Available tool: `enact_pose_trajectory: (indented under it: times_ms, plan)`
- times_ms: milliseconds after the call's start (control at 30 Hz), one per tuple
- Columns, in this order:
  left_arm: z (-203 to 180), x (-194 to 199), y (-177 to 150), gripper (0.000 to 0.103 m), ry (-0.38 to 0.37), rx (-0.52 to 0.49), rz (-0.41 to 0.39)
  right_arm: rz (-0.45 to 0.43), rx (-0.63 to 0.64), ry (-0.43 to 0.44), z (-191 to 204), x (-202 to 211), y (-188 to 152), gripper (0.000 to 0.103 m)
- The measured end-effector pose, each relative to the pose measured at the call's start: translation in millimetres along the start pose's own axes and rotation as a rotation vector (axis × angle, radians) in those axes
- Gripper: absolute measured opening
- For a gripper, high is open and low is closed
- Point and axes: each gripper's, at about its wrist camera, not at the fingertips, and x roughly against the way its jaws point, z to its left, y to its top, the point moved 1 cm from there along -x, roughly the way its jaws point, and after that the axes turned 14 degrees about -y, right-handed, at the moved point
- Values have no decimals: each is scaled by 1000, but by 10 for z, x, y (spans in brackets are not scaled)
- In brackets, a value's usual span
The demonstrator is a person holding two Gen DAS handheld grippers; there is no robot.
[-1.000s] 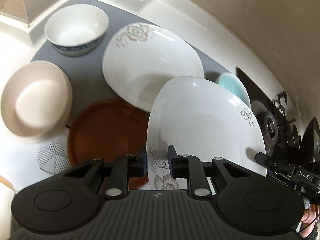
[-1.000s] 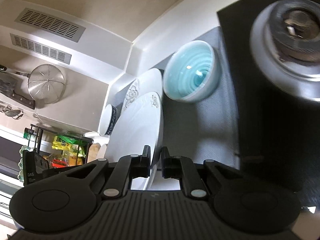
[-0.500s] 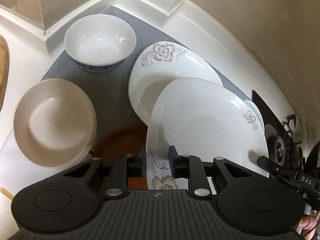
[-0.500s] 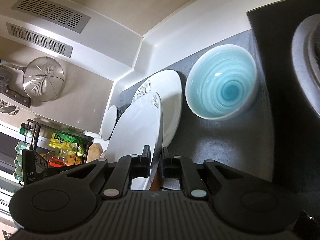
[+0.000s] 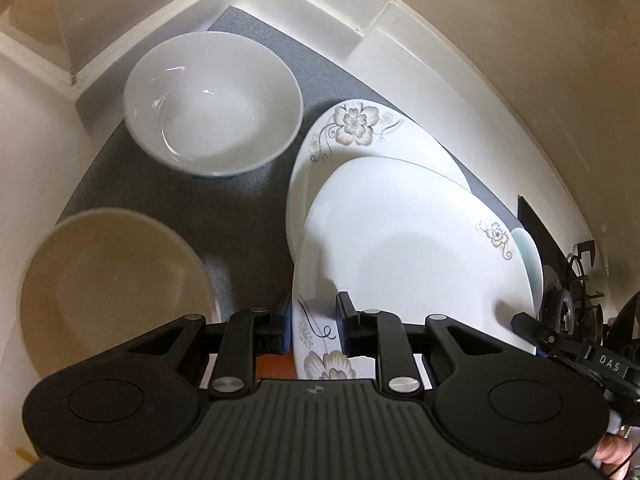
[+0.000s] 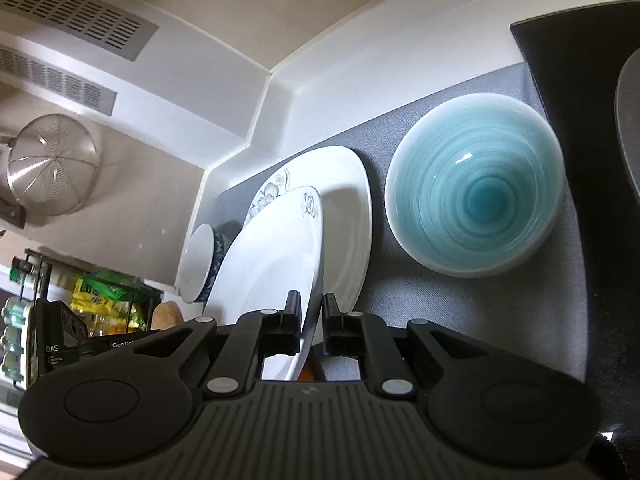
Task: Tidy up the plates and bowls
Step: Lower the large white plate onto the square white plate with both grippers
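Both grippers hold one white floral plate [image 5: 416, 256] by opposite rims, above a matching floral plate [image 5: 360, 136] that lies on the grey mat. My left gripper [image 5: 314, 326] is shut on the near rim. My right gripper [image 6: 307, 316] is shut on the other rim of the held plate [image 6: 272, 264], with the lower plate [image 6: 348, 200] just beyond it. A white bowl [image 5: 212, 104] stands at the far left, a cream bowl [image 5: 108, 292] near left. A turquoise bowl [image 6: 476, 188] stands right of the plates.
The grey mat [image 5: 240, 220] lies in a corner between white walls. A black stove top [image 6: 580, 60] borders the mat on the right, with a burner [image 5: 568, 304]. A brown plate [image 5: 276, 364] shows under the left gripper. A metal strainer [image 6: 52, 164] hangs at the left.
Both grippers have carried the held plate forward, over the floral plate on the mat. The bowls look nearer and the brown plate has slipped almost out of view.
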Motion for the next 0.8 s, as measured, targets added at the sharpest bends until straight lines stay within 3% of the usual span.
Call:
enact_pose_trajectory:
  times_ms: [500,800]
  plan:
    - [212,-146,487,24,-55,-76,131,-100,-37,-99,273,-238,43,11]
    - [197,-244,702,23,-80,-141,156,-155,-56,-170,304,-280,-57,11]
